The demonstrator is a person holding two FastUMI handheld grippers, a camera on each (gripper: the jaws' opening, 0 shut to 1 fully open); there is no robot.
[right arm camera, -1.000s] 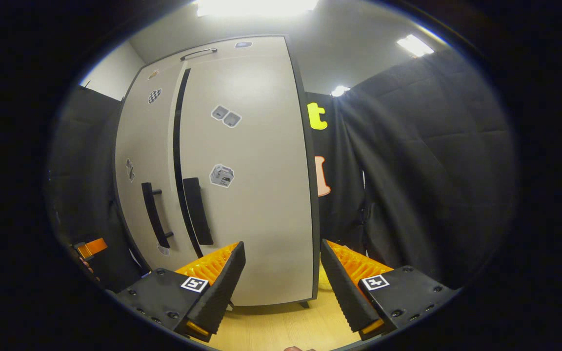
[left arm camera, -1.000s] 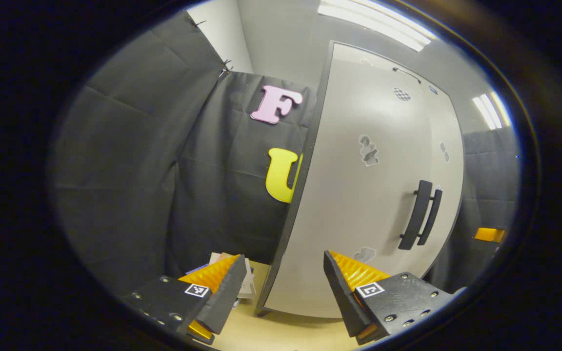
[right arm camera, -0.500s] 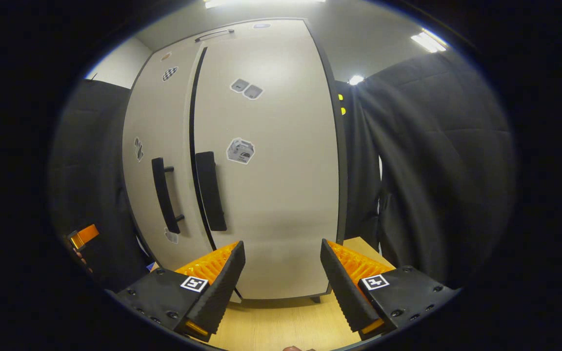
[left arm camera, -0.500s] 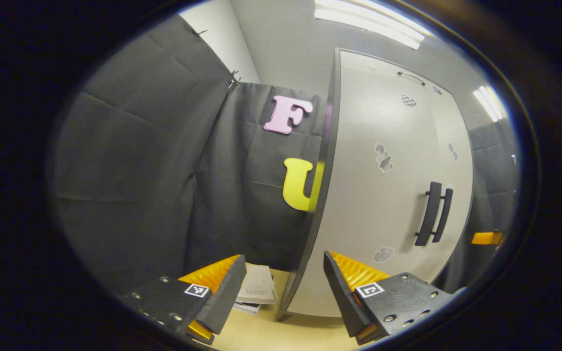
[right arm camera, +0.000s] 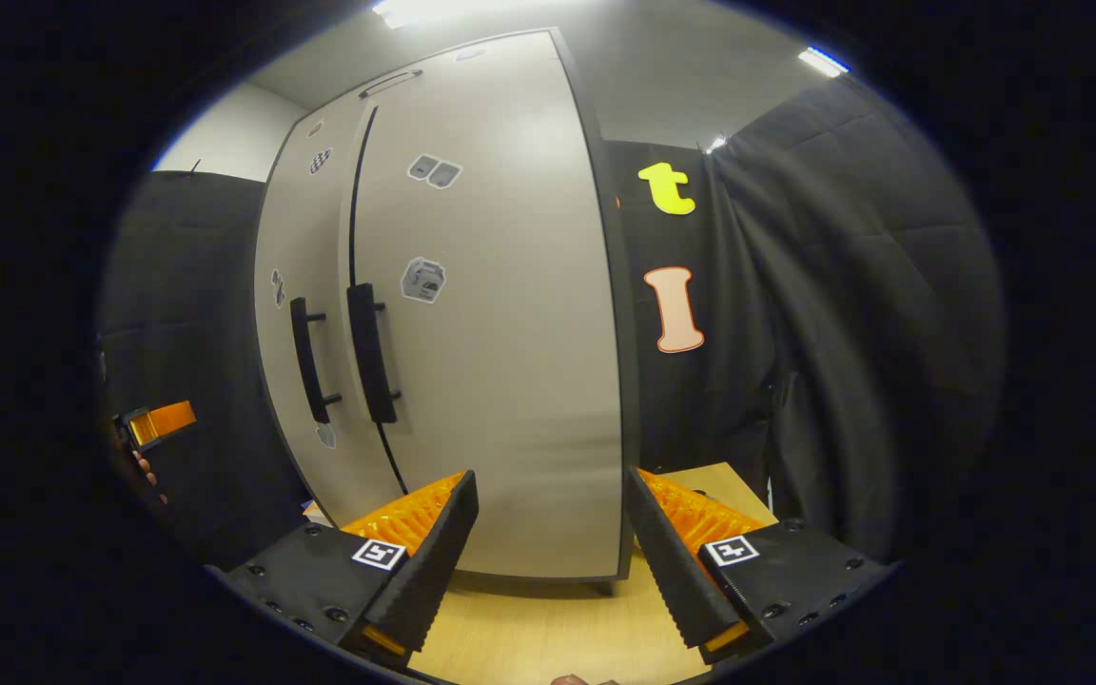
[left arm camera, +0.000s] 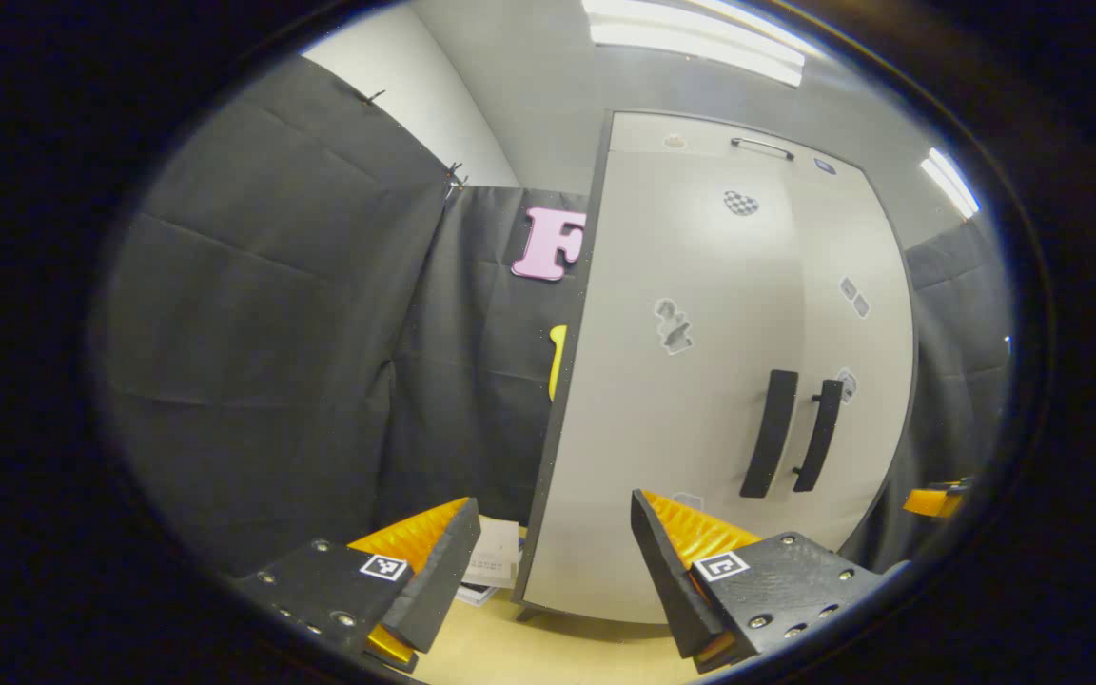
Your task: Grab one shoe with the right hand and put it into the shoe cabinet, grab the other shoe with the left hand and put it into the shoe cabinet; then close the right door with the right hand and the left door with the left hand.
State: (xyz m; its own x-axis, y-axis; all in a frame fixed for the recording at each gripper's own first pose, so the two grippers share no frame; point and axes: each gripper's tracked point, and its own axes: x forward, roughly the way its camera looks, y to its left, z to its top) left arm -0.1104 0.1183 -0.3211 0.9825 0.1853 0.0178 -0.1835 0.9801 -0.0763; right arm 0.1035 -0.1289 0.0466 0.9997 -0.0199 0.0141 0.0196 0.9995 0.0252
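The pale grey shoe cabinet (left arm camera: 700, 400) stands upright on a light wooden surface, and both of its doors lie flush. Two dark bar handles (left arm camera: 769, 433) sit side by side at the seam. My left gripper (left arm camera: 553, 557) is open and empty, a short way off the cabinet's left front corner. In the right gripper view the same cabinet (right arm camera: 500, 333) shows its handles (right arm camera: 367, 352) left of centre. My right gripper (right arm camera: 548, 547) is open with nothing between its fingers, near the cabinet's right front corner. The left gripper (right arm camera: 160, 422) shows small at the far left, held by a hand (right arm camera: 144, 468).
Some papers or booklets (left arm camera: 496, 563) lie on the wooden surface (right arm camera: 548, 628) beside the cabinet's left side. Black cloth walls close in on both sides. The right gripper (left arm camera: 933, 499) shows at the far right edge of the left gripper view.
The dark gap between the two doors has narrowed to a thin seam, and the handles now sit close together. Both views have shifted sideways along the cabinet front.
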